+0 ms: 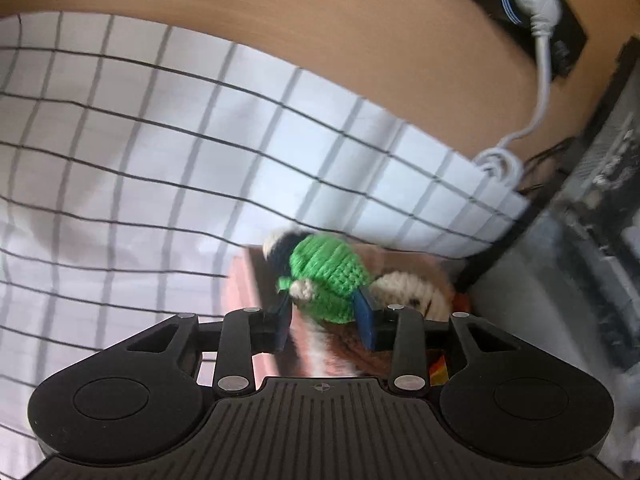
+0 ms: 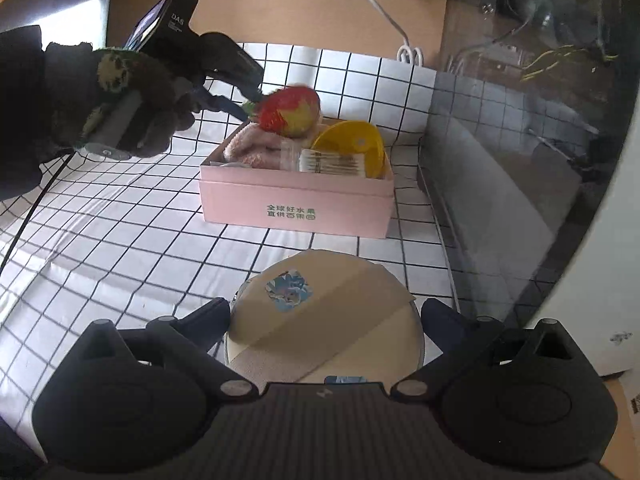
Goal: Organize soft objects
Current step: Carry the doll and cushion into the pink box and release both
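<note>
The crocheted strawberry toy (image 1: 326, 276), green-topped in the left wrist view and red and yellow (image 2: 290, 110) in the right wrist view, hangs just above the far left corner of the pink box (image 2: 296, 204). It sits between the blue pads of the left gripper (image 1: 329, 316), whose jaws stand roughly half open; the pads flank the toy's lower sides, but whether they press on it I cannot tell. A gloved hand (image 2: 132, 100) carries that gripper (image 2: 244, 106) in from the left. Inside the box lie a pink fluffy cloth (image 2: 256, 148), a yellow bowl (image 2: 352, 140), a clear pack of cotton swabs (image 2: 328, 162) and, seen from the left wrist, a cream plush piece (image 1: 416, 292). The box stands on a white checked cloth (image 2: 120, 240) spread over a wooden table (image 1: 280, 12). Nearer the camera, the right gripper (image 2: 324, 320) has its jaws spread wide around a round beige container (image 2: 328, 316), fingers at either side of its rim; contact is unclear. A white cable (image 2: 384, 12) runs from a power strip (image 1: 548, 12) at the table's back edge.
</note>
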The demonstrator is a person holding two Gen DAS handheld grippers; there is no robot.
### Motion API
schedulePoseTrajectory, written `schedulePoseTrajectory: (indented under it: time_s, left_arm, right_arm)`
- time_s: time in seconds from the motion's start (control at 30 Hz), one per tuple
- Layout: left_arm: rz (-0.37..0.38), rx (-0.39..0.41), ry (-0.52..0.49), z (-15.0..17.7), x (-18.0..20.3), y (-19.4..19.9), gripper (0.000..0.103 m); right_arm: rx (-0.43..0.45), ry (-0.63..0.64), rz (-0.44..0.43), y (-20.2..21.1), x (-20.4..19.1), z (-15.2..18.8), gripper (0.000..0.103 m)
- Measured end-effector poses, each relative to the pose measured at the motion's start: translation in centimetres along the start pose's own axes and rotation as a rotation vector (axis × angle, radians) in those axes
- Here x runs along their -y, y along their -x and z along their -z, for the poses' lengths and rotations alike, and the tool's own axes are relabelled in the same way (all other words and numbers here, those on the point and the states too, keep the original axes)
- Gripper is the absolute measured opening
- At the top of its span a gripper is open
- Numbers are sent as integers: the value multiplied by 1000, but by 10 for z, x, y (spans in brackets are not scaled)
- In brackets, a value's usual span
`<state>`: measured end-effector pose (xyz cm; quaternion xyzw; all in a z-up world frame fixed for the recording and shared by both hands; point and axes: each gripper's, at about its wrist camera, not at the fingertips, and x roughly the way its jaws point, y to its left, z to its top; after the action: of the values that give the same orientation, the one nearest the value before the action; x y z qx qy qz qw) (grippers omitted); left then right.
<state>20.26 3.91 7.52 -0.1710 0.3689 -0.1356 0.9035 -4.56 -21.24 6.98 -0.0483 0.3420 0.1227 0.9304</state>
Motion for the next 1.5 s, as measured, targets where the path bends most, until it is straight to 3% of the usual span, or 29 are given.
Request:
schedulePoseTrajectory:
  time_s: [0.03,0.1,0.2,0.33,0.53,0.7,0.77,0.83,0.93,1.07,1.23,1.33,1.5]
  left_arm:
    - [-26,-3,-16,-1,0,-1,57]
    - [-49,-17,-5,-4,-5,-10,63]
    - [-11,-34,7,-11,-2,-32,62]
    - [-11,-30,-21,-17,7,-31,48]
    - [33,47,-63,-14,0,20,48]
    - [72,85,-52,-13,-6,66,48]
    - [67,77,-14,-7,-7,81,48]
    - [80,76,42,8,-12,99,48]
    - [83,59,79,38,-16,117,48]
    - [32,14,102,71,-25,127,48]
    - [-10,-14,165,85,-40,123,48]
    - [-22,-22,167,91,-40,126,48]
    - [0,-55,128,106,-26,124,48]
  right_arm:
    - [-2,-5,-4,-2,-1,-3,101]
    - [3,-1,-12,-6,-4,-10,101]
    - [25,32,-6,-2,-10,-18,101]
    - [60,62,5,3,-10,-28,101]
    - [180,96,61,-10,-12,-62,101]
    - [289,38,42,-58,-9,-109,101]
    - [268,18,38,-95,-11,-124,101]
    - [188,-5,5,-132,-11,-132,101]
    - [144,-33,-28,-161,-16,-128,101]
    - [134,21,-44,-172,-33,-136,101]
    - [53,-98,-125,-177,-14,-145,101]
    - [14,-107,-100,-168,-6,-127,101]
    - [28,-79,-70,-169,-8,-118,101]
